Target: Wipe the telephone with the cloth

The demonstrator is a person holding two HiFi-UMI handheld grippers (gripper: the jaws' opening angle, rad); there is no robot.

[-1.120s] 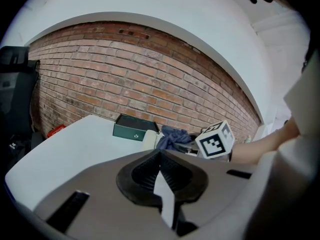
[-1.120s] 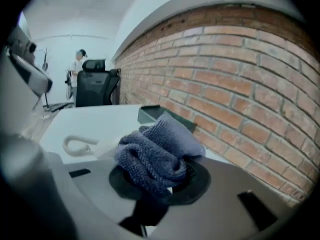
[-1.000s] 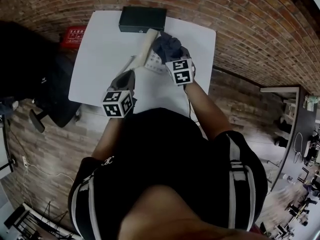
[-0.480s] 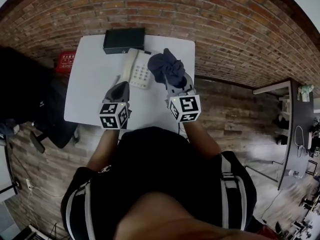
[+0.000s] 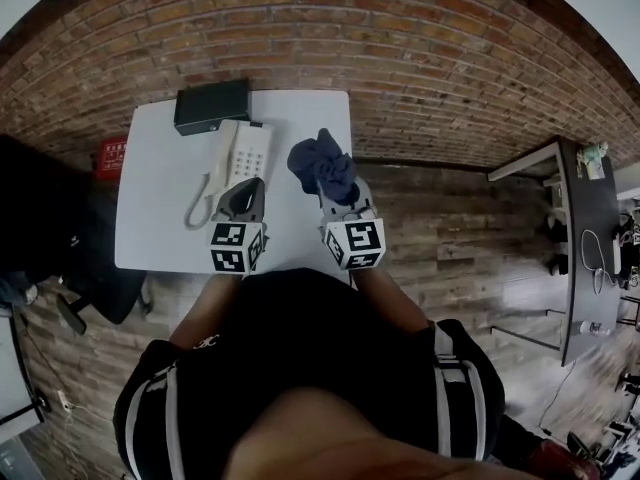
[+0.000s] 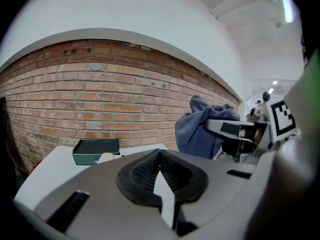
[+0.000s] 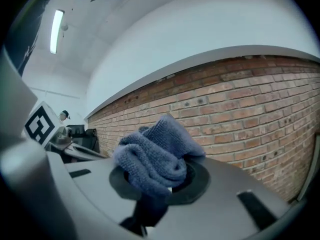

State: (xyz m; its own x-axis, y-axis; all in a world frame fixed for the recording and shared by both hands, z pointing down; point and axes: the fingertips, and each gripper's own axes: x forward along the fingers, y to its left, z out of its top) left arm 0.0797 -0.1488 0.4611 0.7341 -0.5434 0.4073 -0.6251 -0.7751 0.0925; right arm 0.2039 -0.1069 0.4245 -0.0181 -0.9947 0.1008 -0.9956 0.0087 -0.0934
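The white telephone [image 5: 243, 153] lies on the white table [image 5: 150, 228], handset on its left side and the cord looping toward the near edge. My left gripper [image 5: 248, 188] is shut and empty, just in front of the telephone's near end. My right gripper [image 5: 335, 190] is shut on the dark blue cloth [image 5: 320, 163], held above the table's right edge, clear of the telephone. In the right gripper view the cloth [image 7: 155, 154] bulges out of the right gripper [image 7: 167, 181]. In the left gripper view the left gripper [image 6: 160, 154] holds nothing and the cloth [image 6: 200, 129] hangs at right.
A dark green box [image 5: 212, 106] sits at the table's far edge against the brick wall [image 5: 400, 38]; the left gripper view shows the box [image 6: 96, 149] too. A red object [image 5: 112, 153] lies on the floor to the left. Wooden floor [image 5: 450, 228] lies to the right.
The right gripper has carried the cloth off the telephone and back to the right. The left gripper has drawn back toward the person. The camera has shifted, so the table sits further left.
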